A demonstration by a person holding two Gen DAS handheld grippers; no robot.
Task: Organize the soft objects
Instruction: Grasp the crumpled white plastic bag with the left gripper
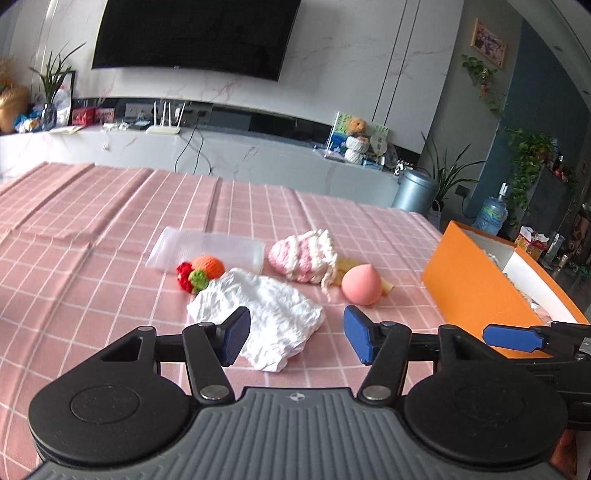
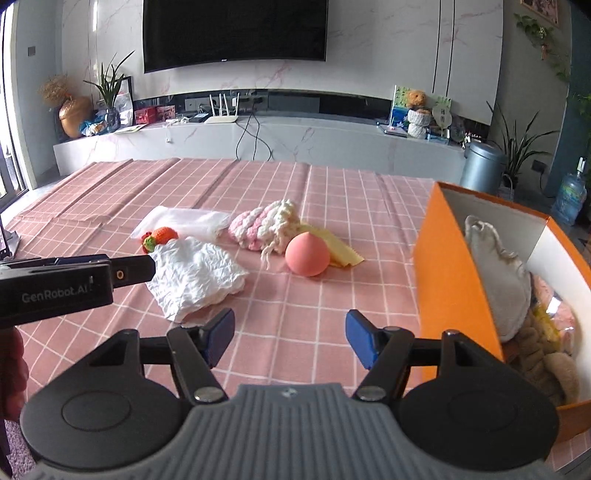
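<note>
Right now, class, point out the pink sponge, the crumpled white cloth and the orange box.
pink sponge (image 2: 307,254), right wrist view, middle of its rounded body.
crumpled white cloth (image 1: 266,314), left wrist view, centre of its creased surface.
orange box (image 2: 448,258), right wrist view, its outer orange side wall.

Both cameras ride low over the pink checked cloth-covered counter (image 1: 110,221), tilted down a little, facing the black wall-mounted TV (image 1: 195,33) at top of frame. Left wrist view looks out between its own tongs, the left tongs (image 1: 297,341), filling the bottom; crumpled white cloth (image 1: 269,314) sits close at centre, open orange cardboard box (image 1: 476,284) at right edge, with the other tongs' blue pad poking in lower right. Right wrist view sits just to the right, behind the right tongs (image 2: 290,341): box (image 2: 447,266) nearer, its inside visible, left tool's body at left edge. Shared: white cloth (image 2: 195,277), pink rounded sponge (image 2: 306,254), TV wall.
</note>
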